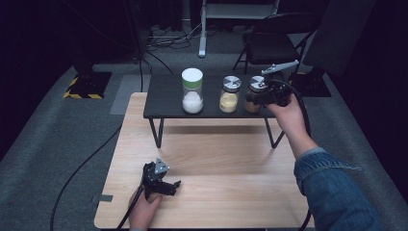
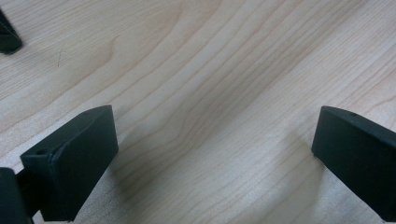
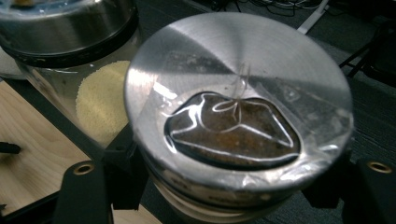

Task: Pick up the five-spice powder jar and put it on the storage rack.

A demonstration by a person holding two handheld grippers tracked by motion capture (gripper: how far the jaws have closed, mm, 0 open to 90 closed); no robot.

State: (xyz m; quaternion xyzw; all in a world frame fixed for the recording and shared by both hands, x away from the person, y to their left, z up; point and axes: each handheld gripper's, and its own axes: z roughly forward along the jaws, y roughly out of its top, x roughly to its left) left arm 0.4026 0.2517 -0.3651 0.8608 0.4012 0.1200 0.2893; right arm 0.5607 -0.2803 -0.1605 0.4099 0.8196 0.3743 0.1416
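Three jars stand in a row on a low black shelf (image 1: 163, 101): a tall white-lidded jar of white grains (image 1: 192, 91), a metal-lidded jar of yellow grains (image 1: 230, 95) and a metal-lidded jar of brown contents (image 1: 255, 91). My right gripper (image 1: 252, 98) is shut on the brown jar (image 3: 238, 93) from the right, its jaws on either side below the lid. The yellow jar (image 3: 100, 100) stands close beside it. My left gripper (image 1: 175, 185) lies low on the wooden table (image 2: 196, 70) near its front edge, open, with bare wood between the jaws (image 2: 215, 158).
The shelf stands on thin black legs (image 1: 158, 132) at the back of the table. A folding chair (image 1: 269, 43) and a stand base (image 1: 89, 84) are on the carpet behind. Cables trail from both grippers off the table's front.
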